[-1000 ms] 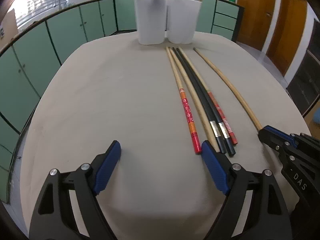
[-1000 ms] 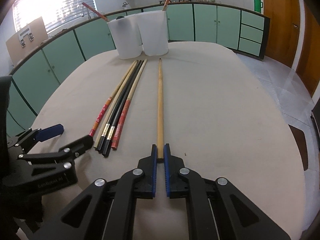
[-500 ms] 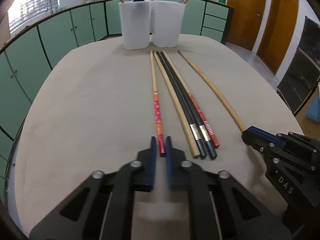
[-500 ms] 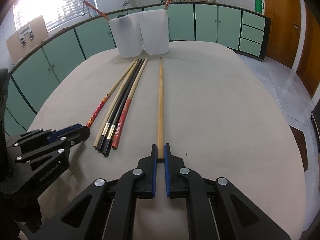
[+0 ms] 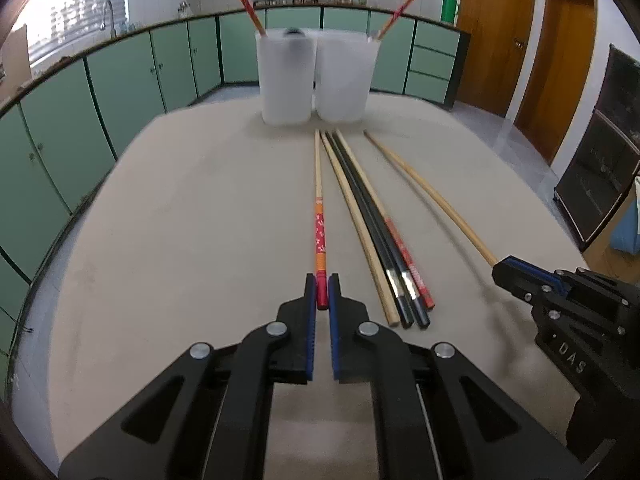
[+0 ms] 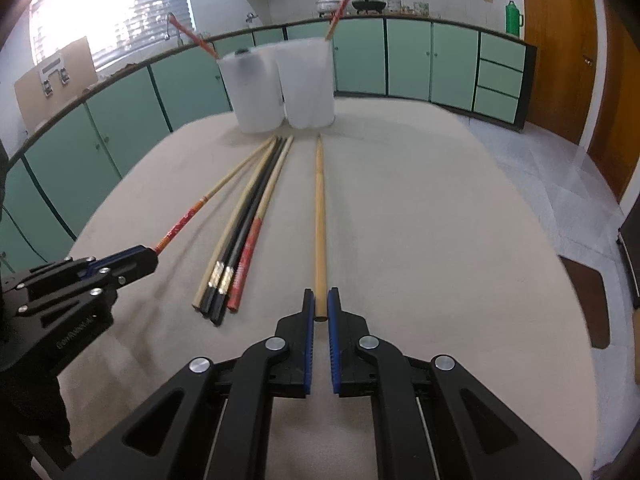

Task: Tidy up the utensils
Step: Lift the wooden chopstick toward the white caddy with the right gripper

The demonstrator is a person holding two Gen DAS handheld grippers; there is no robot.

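in the left wrist view, the left gripper (image 5: pixel 321 294) is seen with its fingers (image 5: pixel 309 300) pressed onto the thick end of a red patterned chopstick (image 5: pixel 319 236), which lies along the counter (image 5: pixel 180 220) and points toward two white cups (image 5: pixel 286 80). just to its right a bundle of four chopsticks (image 5: pixel 384 248) lies side by side, a pale one, two black ones and a red-ended one, their ends roughly level. further right the right gripper (image 5: pixel 502 274) is seen at the end of a plain wooden chopstick (image 5: pixel 432 196). one chopstick is already stood in each cup.

in the right wrist view, the right gripper (image 6: pixel 321 312) is shown with its fingers (image 6: pixel 307 312) pinching the butt end of the plain wooden chopstick (image 6: pixel 319 216), whose tip points at the cups (image 6: pixel 308 84). the bundle (image 6: pixel 240 248) lies to the left, and beyond it the left gripper (image 6: pixel 150 258) is seen on the patterned stick (image 6: pixel 188 216), whose far part appears slightly raised, though this cannot be told for sure.

the sticks are judged to be light, stiff and smooth, so they are likely to pivot or slip when held at one end only. a firm pinch on the thick end is judged best, with the thin tip lowered into a cup.
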